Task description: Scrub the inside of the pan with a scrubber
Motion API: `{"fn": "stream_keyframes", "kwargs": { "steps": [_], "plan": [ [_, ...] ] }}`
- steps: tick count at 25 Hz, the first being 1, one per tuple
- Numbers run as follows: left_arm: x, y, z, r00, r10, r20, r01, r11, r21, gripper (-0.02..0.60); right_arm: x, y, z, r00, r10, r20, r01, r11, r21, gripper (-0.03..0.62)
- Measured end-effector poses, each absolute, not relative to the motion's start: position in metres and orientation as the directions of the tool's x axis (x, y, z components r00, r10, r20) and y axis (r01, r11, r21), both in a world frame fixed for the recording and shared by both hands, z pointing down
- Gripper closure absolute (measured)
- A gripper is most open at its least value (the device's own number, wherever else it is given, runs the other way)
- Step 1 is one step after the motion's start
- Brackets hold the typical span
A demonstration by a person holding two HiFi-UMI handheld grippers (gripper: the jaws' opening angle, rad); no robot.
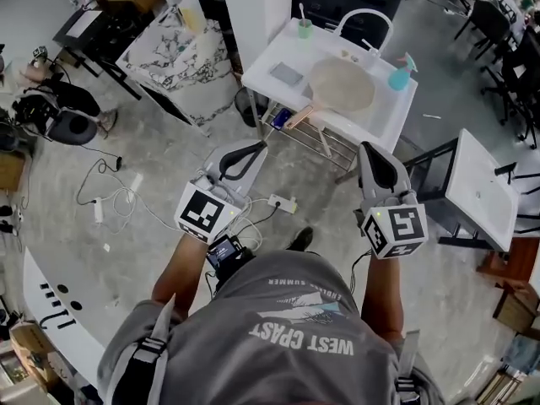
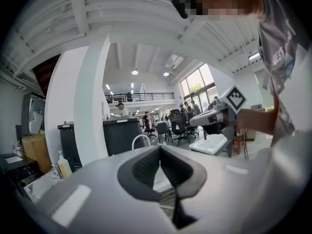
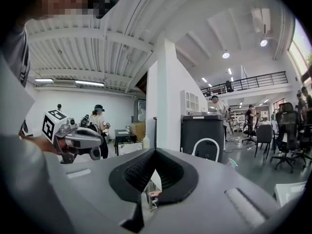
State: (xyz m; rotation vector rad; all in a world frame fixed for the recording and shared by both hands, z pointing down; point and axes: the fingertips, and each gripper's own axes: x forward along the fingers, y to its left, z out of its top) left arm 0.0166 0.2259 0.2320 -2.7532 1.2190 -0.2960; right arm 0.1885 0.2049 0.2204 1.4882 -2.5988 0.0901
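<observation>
In the head view a round tan pan [image 1: 342, 85] with a wooden handle [image 1: 297, 118] lies on a white table [image 1: 272, 62] far ahead of me. A flat grey pad [image 1: 286, 74], perhaps the scrubber, lies to the pan's left. My left gripper [image 1: 261, 144] and right gripper [image 1: 364, 146] hover over the floor, well short of the table, both shut and empty. Each gripper view looks level across the room: the left gripper [image 2: 160, 146] sees the right one, and the right gripper [image 3: 155, 150] sees the left one.
On the table stand a teal spray bottle [image 1: 398, 76], a green cup [image 1: 305, 28] and a white arched faucet [image 1: 364, 19]. A wire rack [image 1: 316, 137] sits under it. A power strip [image 1: 283, 202] with cables lies on the floor. A white side table [image 1: 485, 188] stands right, a cloth-covered table [image 1: 173, 49] left.
</observation>
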Motion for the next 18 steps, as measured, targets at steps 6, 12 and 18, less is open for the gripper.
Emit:
{"fn": "stream_keyframes", "kwargs": {
  "steps": [6,12,18],
  "plan": [
    [0.057,0.203,0.232,0.625,-0.763,0.163,-0.733,-0.646,-0.214,0.578,0.228,0.173,0.230,-0.537,-0.831,0.144,-0.842,0.540,-0.022,0.592],
    [0.088,0.187,0.231,0.617,-0.763,0.191,-0.729,-0.646,-0.224,0.578,0.256,0.151,0.240,-0.548,-0.824,0.146,-0.836,0.545,-0.063,0.592],
    [0.094,0.160,0.236,0.628,-0.753,0.195,-0.721,-0.658,-0.218,0.578,0.267,0.136,0.251,-0.534,-0.828,0.171,-0.845,0.531,-0.068,0.592]
  ]
}}
